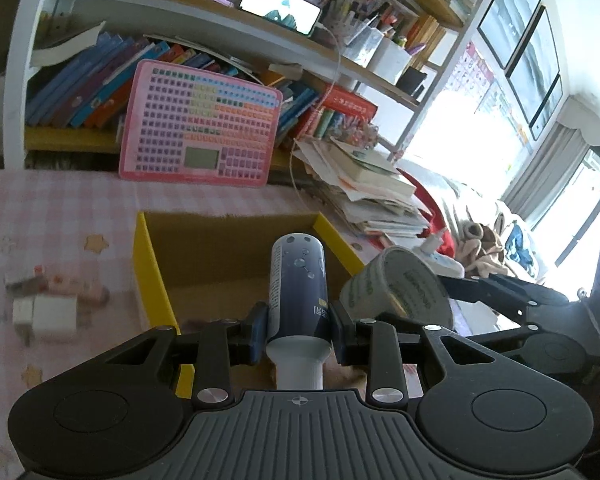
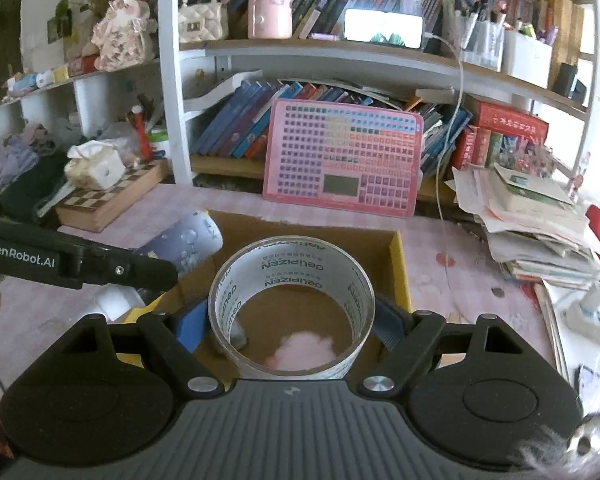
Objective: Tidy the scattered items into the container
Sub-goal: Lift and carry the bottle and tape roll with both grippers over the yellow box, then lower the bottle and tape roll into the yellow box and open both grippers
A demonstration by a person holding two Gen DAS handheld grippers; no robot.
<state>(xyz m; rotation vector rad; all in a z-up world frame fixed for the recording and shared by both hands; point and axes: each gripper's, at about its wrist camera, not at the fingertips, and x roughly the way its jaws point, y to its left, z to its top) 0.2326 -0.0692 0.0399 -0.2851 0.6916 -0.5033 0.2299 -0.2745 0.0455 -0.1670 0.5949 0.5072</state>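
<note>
My left gripper (image 1: 298, 328) is shut on a dark blue bottle (image 1: 298, 280) with a white cap, which points forward over the open cardboard box with yellow walls (image 1: 148, 264). In the right wrist view my right gripper (image 2: 290, 320) is shut on a roll of clear tape (image 2: 292, 272), its pads pressing the outer sides, above the same box (image 2: 400, 272). Through the roll's hole a pink fluffy thing (image 2: 304, 352) shows on the box floor. The bottle (image 2: 184, 240) appears at the left there, and the tape roll (image 1: 396, 292) at the right of the left wrist view.
White charger blocks (image 1: 48, 312) and small pink items (image 1: 76, 288) lie on the pink checked cloth left of the box. A pink keyboard board (image 1: 200, 124) leans on the bookshelf behind. A stack of books and papers (image 2: 532, 220) and a power strip (image 2: 592, 316) sit to the right.
</note>
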